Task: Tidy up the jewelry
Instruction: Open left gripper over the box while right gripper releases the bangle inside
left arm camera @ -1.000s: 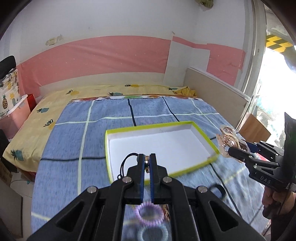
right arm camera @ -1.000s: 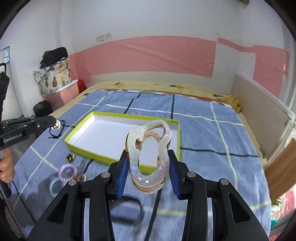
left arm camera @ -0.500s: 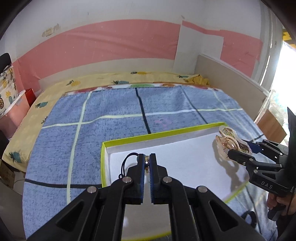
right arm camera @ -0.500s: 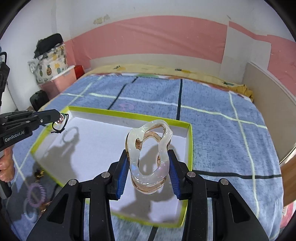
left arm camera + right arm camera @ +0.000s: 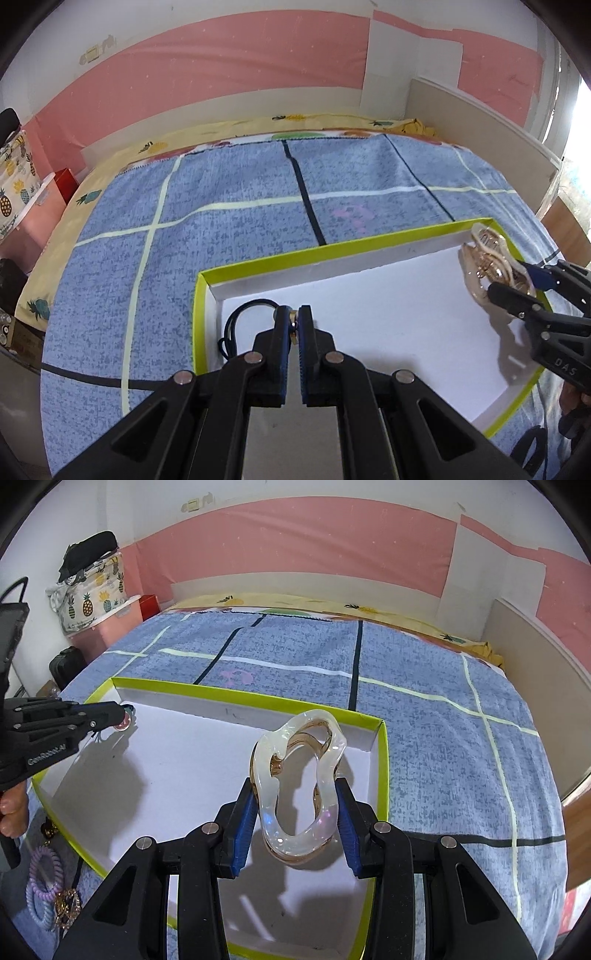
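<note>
Right wrist: right tongs (image 5: 295, 805) clamp hair claw (image 5: 299, 786), long axis upright.

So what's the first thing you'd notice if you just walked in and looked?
Probably the shiny, wavy, see-through hair clip squeezed in the right tool, hanging over the white tray with the lime-green rim on the blue checked blanket. Next, the left tool at the tray's other end, shut on a small pendant on a black cord. Pastel spiral hair ties lie on the blanket beside the tray.
</note>
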`<state>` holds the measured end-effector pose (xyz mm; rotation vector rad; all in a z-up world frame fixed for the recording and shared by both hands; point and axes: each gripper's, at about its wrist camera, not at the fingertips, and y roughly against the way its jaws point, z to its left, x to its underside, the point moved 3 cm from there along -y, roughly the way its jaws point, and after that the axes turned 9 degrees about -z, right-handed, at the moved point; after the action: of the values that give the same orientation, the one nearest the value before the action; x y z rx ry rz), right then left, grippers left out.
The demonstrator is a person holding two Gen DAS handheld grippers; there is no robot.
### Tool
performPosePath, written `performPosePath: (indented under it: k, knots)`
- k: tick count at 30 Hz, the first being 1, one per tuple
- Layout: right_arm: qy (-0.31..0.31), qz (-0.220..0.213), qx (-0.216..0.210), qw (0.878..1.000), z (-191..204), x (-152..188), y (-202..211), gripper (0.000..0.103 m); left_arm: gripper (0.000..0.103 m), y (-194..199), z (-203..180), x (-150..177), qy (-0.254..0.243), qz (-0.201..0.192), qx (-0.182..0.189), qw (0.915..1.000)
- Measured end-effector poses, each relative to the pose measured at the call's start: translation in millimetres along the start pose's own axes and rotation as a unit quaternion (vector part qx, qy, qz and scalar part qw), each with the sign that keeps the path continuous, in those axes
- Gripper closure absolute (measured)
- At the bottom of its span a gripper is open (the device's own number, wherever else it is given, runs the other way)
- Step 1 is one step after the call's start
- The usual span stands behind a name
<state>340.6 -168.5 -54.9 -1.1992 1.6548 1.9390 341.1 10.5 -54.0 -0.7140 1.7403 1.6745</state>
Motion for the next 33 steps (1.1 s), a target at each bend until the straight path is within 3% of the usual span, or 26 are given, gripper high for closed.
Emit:
performPosePath:
  k: [3,6,8,10,13,22,25,33]
  knots:
    - [-0.001,-0.002,-0.001,1.0,-0.4,0.4,0.7,0.061,0.097,-0.1,1.0,0.1,0.001,0.0,0.002,1.0]
    - [-0.003,-0.011,-0.003,1.0,-0.1,0.2,4.7,0.053,0.096,-0.3,0.5,0.3,-0.001,-0.002,0.001,1.0]
    - [-0.003,-0.016,-0.004,1.0,0.7,-0.4,8.1,0.05,0.092,-0.4,0.5,1.3,-0.003,-0.002,-0.001,1.0]
    - [-0.003,-0.019,-0.006,1.0,2.0,-0.3,11.8,0.05,0.078,0.8,0.8,2.7,0.0,-0.003,0.002,1.0]
    - [-0.001,-0.024,-0.009,1.0,5.3,0.4,21.2,0.05,0.073,7.4,0.8,3.5,0.004,-0.013,0.007,0.9999]
    - [-0.022,-0.06,-0.021,0.998,9.9,5.9,76.3,0.049,0.071,54.7,5.4,11.5,0.012,-0.044,0.007,0.9989]
    - [-0.033,-0.068,-0.025,0.997,14.8,16.2,102.0,0.042,0.071,79.2,6.9,19.2,0.019,-0.053,0.001,0.9984]
    - [-0.059,-0.074,-0.024,0.995,26.3,57.0,165.9,0.042,0.071,141.9,5.2,59.1,0.034,-0.062,0.003,0.9975]
